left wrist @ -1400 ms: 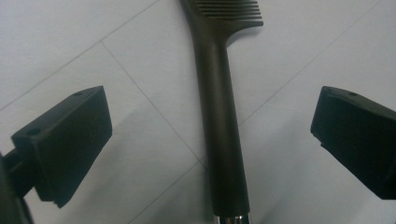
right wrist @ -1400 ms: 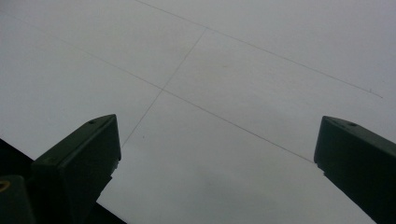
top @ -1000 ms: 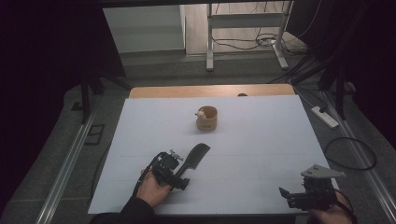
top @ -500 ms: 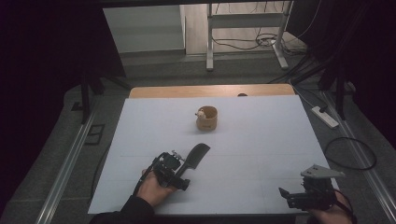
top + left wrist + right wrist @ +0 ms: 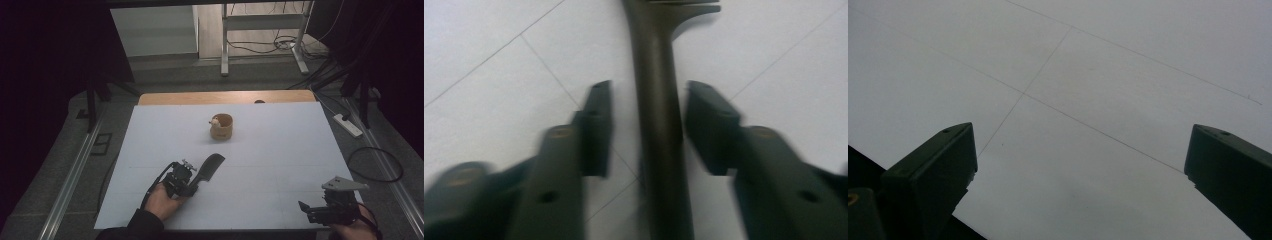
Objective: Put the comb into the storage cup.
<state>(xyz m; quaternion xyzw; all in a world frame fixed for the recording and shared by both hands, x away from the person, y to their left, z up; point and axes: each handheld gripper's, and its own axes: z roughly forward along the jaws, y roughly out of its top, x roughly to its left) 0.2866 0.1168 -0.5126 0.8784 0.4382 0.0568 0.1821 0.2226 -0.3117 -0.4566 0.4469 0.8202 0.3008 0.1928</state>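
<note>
A dark long-handled utensil [image 5: 210, 167] with a broad flat head lies on the white table [image 5: 280, 150], head pointing up and right. My left gripper [image 5: 192, 181] sits at its handle end. In the left gripper view the handle [image 5: 659, 125] runs straight between the two black pads [image 5: 599, 125]. The jaws have just been closing, but a narrow gap still shows on each side of the handle. My left gripper [image 5: 649, 100] is therefore open around it. My right gripper [image 5: 306, 210] rests at the near right corner, and my right gripper [image 5: 1080, 135] stands wide open over bare table.
A small wooden cup [image 5: 221, 126] with a pale little object at its rim stands at the table's middle, beyond the utensil. A wooden strip [image 5: 225, 97] borders the far edge. Cables and a power strip [image 5: 347, 125] lie on the floor to the right.
</note>
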